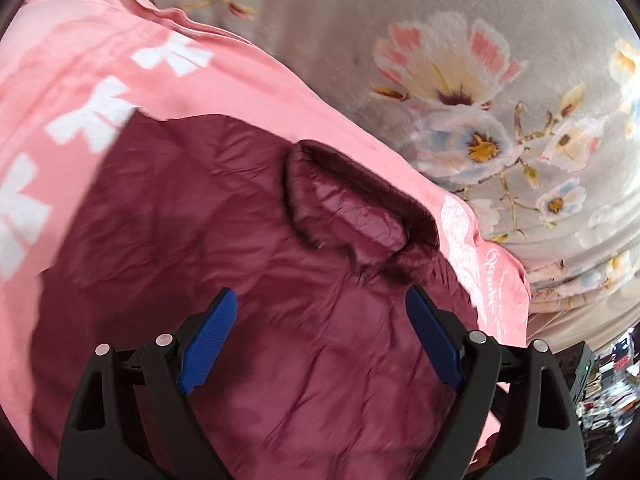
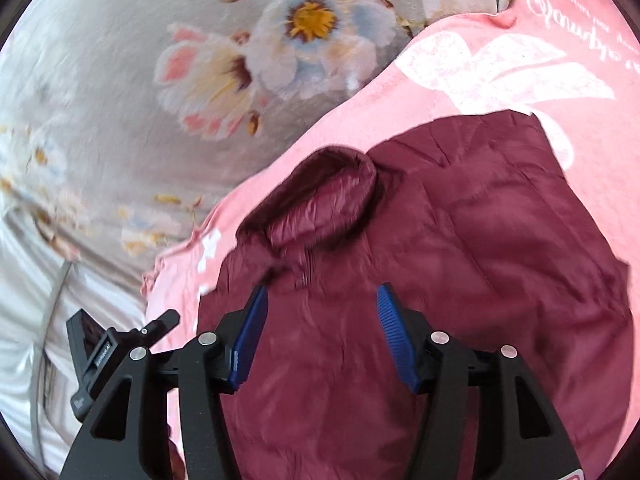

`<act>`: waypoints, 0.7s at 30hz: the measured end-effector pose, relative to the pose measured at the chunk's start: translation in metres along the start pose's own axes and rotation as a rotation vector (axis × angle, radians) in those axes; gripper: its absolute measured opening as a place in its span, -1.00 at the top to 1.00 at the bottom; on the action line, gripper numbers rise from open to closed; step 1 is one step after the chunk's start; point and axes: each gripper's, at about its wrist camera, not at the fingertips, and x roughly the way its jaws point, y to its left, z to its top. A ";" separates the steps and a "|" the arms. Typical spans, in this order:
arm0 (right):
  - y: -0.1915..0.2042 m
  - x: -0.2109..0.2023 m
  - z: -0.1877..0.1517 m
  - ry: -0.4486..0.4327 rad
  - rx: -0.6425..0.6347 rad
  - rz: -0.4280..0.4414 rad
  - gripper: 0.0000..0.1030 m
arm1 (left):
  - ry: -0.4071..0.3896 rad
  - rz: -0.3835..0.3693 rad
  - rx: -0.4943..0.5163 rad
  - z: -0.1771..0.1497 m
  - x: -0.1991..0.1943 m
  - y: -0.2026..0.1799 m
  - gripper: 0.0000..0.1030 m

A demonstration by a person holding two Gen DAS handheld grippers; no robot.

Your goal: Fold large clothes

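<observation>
A dark red padded jacket (image 1: 224,240) lies flat on a pink blanket (image 1: 100,40), its stand-up collar (image 1: 352,208) toward the far side. My left gripper (image 1: 320,300) is open and empty, hovering over the jacket just below the collar. In the right wrist view the same jacket (image 2: 460,240) fills the lower middle, collar (image 2: 324,196) ahead. My right gripper (image 2: 320,296) is open and empty above the jacket's chest, just short of the collar. The jacket's lower part is hidden behind both grippers.
The pink blanket (image 2: 500,60) with white prints lies on a grey bedspread with a flower pattern (image 1: 460,80), (image 2: 200,60). A black device (image 2: 96,356) shows at the left of the right wrist view. Cluttered items (image 1: 608,380) sit at the lower right.
</observation>
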 end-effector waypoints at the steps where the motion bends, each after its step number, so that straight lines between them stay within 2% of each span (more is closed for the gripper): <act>1: -0.001 0.005 0.006 -0.001 0.005 -0.003 -0.11 | 0.010 -0.004 -0.007 0.005 0.008 -0.003 -0.62; 5: -0.007 0.032 0.024 0.023 0.054 -0.002 -0.11 | 0.070 -0.030 -0.058 0.023 0.045 -0.008 -0.62; 7: -0.010 0.044 0.027 0.043 0.090 0.009 -0.11 | 0.112 -0.033 -0.117 0.030 0.066 -0.002 -0.60; 9: -0.012 0.059 0.029 0.076 0.129 0.013 -0.11 | 0.141 -0.026 -0.154 0.034 0.081 0.003 -0.48; 12: -0.009 0.076 0.032 0.108 0.140 0.018 0.14 | 0.167 0.007 -0.154 0.039 0.096 0.003 -0.19; 14: -0.002 0.084 0.035 0.121 0.102 0.009 0.64 | 0.177 0.022 -0.128 0.041 0.102 0.000 0.19; 15: 0.001 0.085 0.036 0.126 0.079 0.010 0.73 | 0.181 0.030 -0.112 0.042 0.104 -0.002 0.32; 16: 0.007 0.085 0.038 0.123 0.044 0.010 0.83 | 0.182 0.041 -0.092 0.042 0.105 -0.004 0.55; 19: 0.029 0.070 0.037 0.082 -0.111 -0.013 0.85 | 0.160 0.046 -0.038 0.043 0.100 -0.007 0.75; 21: 0.041 0.059 0.031 0.059 -0.217 -0.040 0.85 | 0.138 0.040 -0.003 0.041 0.091 -0.007 0.78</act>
